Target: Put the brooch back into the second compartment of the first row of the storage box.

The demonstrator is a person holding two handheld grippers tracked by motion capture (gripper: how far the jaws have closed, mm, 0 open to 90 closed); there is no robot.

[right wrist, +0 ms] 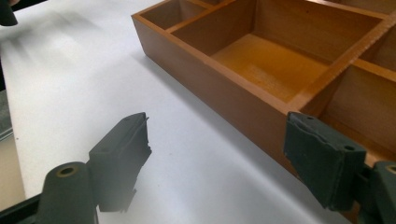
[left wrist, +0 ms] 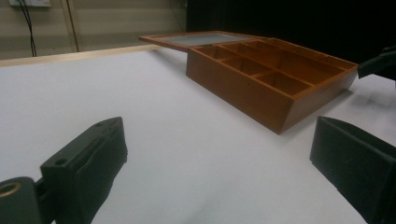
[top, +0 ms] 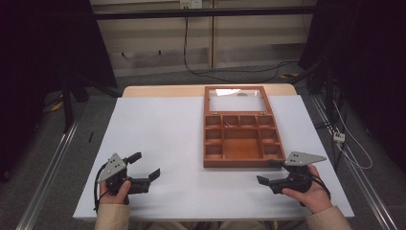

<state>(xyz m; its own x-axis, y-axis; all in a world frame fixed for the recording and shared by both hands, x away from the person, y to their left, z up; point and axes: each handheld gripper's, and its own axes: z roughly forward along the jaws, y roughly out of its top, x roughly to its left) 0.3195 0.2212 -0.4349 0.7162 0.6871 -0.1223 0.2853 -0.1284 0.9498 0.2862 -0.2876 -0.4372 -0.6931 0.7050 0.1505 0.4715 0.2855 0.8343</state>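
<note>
An open wooden box [top: 237, 163] with several empty compartments stands on the white table [top: 158, 129], right of centre. Its glass-paned lid [top: 207, 101] lies folded back flat behind it. My left gripper [top: 147, 164] rests near the table's front left, open and empty, and points toward the box. In the left gripper view the box [left wrist: 238, 88] lies well beyond the wide-apart jaws of that gripper [left wrist: 219, 140]. My right gripper [top: 265, 171] is open by the box's front right corner. In the right gripper view its jaws [right wrist: 217, 128] straddle the box's outer wall [right wrist: 210, 88] without pressing it.
The table's front edge runs just below both hands. Cables [top: 230, 76] trail over the grey floor behind the table, and a metal rail [top: 48, 177] runs along its left side. Bare white tabletop lies left of the box.
</note>
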